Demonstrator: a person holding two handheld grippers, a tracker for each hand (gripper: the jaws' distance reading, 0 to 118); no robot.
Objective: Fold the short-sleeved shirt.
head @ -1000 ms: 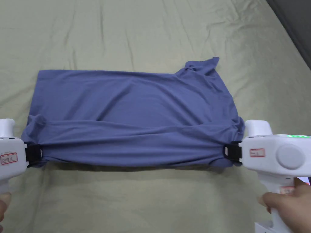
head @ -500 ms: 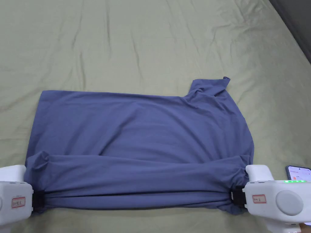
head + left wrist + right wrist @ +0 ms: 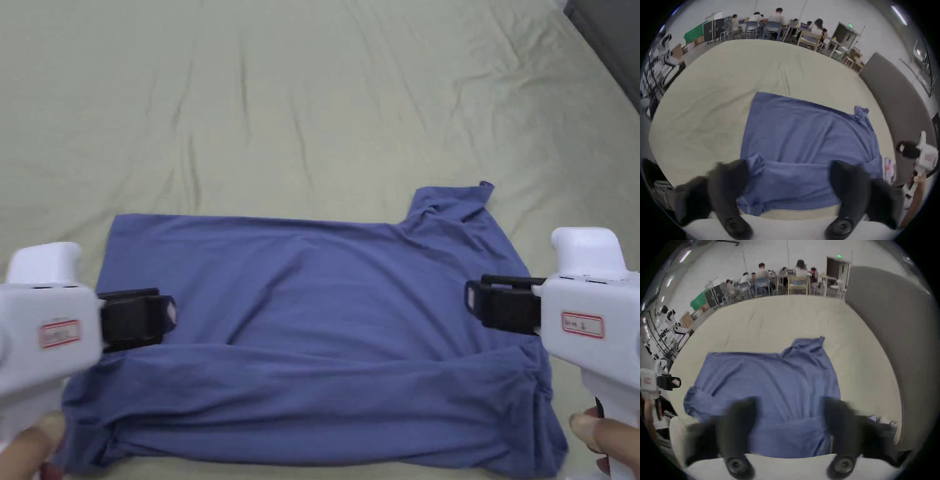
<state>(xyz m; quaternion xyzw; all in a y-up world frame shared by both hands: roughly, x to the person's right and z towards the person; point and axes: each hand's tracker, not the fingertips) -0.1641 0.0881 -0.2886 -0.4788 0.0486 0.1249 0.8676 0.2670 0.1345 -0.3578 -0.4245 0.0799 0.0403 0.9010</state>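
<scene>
1 blue shirt (image 3: 325,325), near edge folded.

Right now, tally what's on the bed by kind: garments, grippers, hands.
Blue short-sleeved shirts: 1
Grippers: 2, left gripper and right gripper, both open above the shirt
Hands: 2, left hand, right hand
Total: 5
</scene>
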